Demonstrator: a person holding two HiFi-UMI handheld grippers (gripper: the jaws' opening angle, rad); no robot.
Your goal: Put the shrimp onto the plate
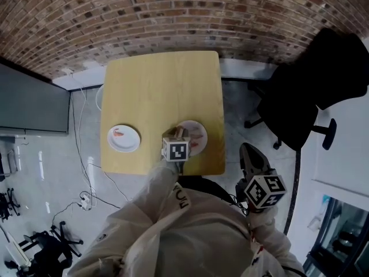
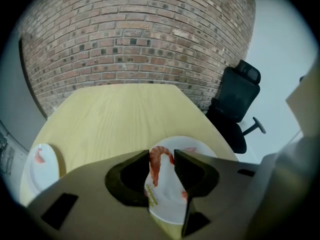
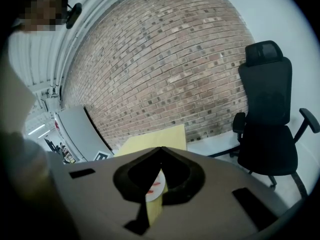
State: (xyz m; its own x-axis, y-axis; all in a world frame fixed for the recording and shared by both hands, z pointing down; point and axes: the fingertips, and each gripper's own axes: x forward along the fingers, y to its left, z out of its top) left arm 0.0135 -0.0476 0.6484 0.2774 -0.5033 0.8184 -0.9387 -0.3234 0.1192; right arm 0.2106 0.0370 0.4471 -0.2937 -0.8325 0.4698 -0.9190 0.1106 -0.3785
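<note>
On the yellow table stand two white plates. The right plate holds a few pink shrimp. My left gripper hangs low over its left part, jaws apart. One curled shrimp lies between them on the plate, close to both sides. Another shrimp shows past the right jaw. The left plate carries a single shrimp. My right gripper is off the table's right edge, shut and empty.
A black office chair stands right of the table. A brick wall runs behind it. A dark panel and cables on the floor are at the left. The person's light sleeves fill the near side.
</note>
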